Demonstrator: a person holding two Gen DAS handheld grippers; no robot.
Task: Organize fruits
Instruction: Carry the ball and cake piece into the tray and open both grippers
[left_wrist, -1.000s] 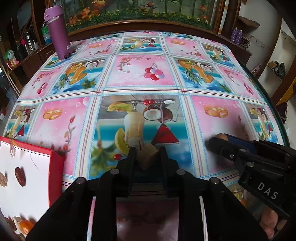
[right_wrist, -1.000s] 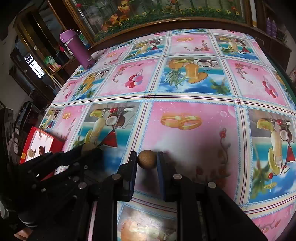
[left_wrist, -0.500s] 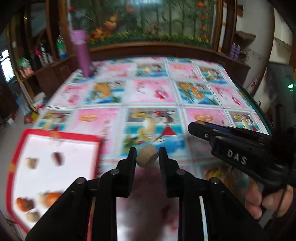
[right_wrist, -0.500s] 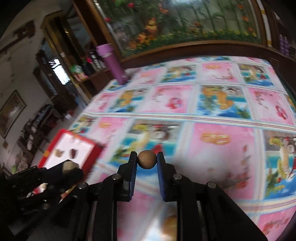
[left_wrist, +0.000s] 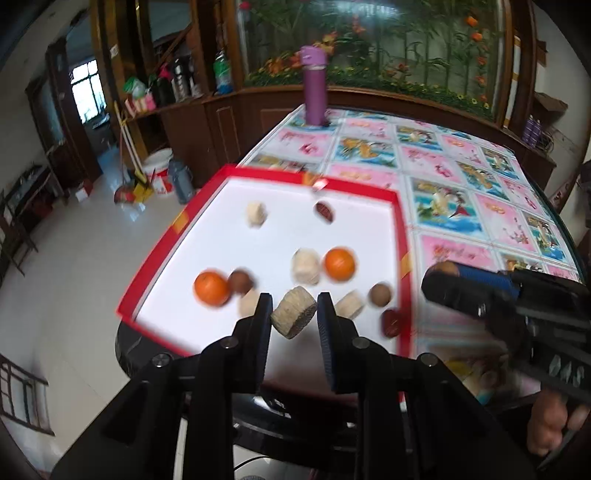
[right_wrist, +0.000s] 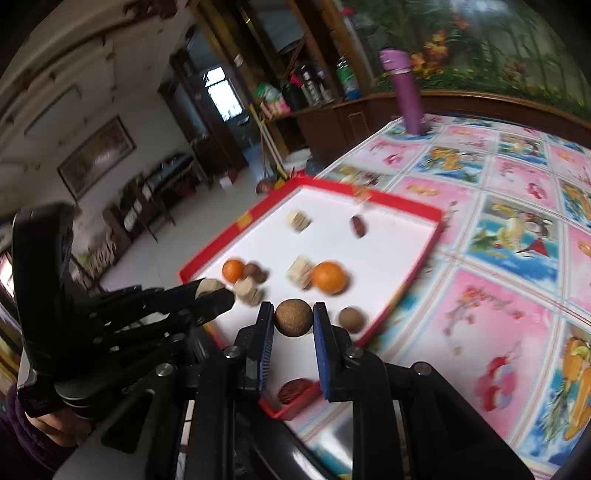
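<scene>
Both carried pieces are now hanging over the red-rimmed tray instead of low over the patterned counter, where they were being gripped a second ago; the tray, which was sitting off at the left edge of the left hand-held gripper's view, is now filling the space straight ahead of both tools. The left hand-held gripper is clamping a pale, ridged cylindrical piece between narrowly spread fingers, just above the tray's near edge. The right hand-held gripper is squeezing a round brown ball the same way, beyond the tray's near corner. That likely means the carrying step is nearly over and release into the tray is next. The left wrist view is showing the whole spread ahead of its fingers: two oranges, pale chunks, brown balls and dark red pieces, plus the right tool entering from the right with its load mostly hidden. The right wrist view is showing what that one misses: a dark red fruit lying below its fingers, just inside the tray's near corner, and the left tool's pale load from the side.
</scene>
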